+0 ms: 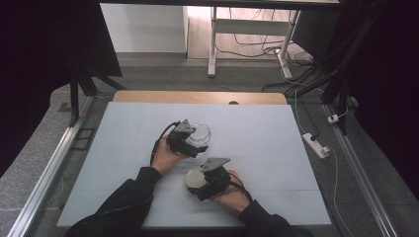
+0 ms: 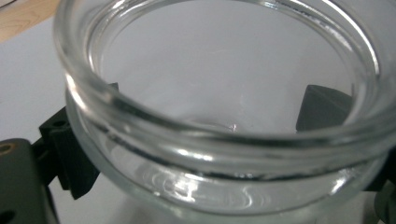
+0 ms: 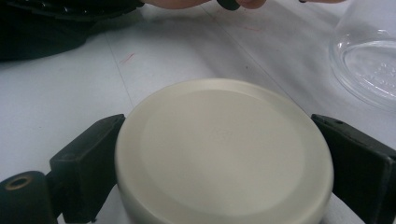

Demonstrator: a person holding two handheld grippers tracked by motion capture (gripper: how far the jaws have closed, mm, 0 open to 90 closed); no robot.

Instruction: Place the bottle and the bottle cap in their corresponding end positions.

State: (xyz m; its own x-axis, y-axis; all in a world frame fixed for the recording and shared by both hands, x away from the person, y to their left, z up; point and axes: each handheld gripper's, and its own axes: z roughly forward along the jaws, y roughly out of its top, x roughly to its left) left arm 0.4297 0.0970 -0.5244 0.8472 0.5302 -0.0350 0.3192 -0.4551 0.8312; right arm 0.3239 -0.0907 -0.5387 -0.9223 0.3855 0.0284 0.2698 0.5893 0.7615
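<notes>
Near the counter's [image 1: 123,148] middle, the left gripper's [image 1: 193,143] fingers [image 2: 70,158] clamp an open glass jar [image 1: 199,132] while the right gripper's [image 1: 196,183] fingers [image 3: 86,161] clamp its cream lid [image 1: 194,179] toward the near edge; next, the lid likely needs centring over the jar's mouth.

Open room is left on the white table [image 1: 276,133] to the right, the far side and the left. The middle is taken up by the glass jar [image 1: 200,132] and, near it, the cream lid [image 1: 194,179], with a narrow gap left between them.
</notes>
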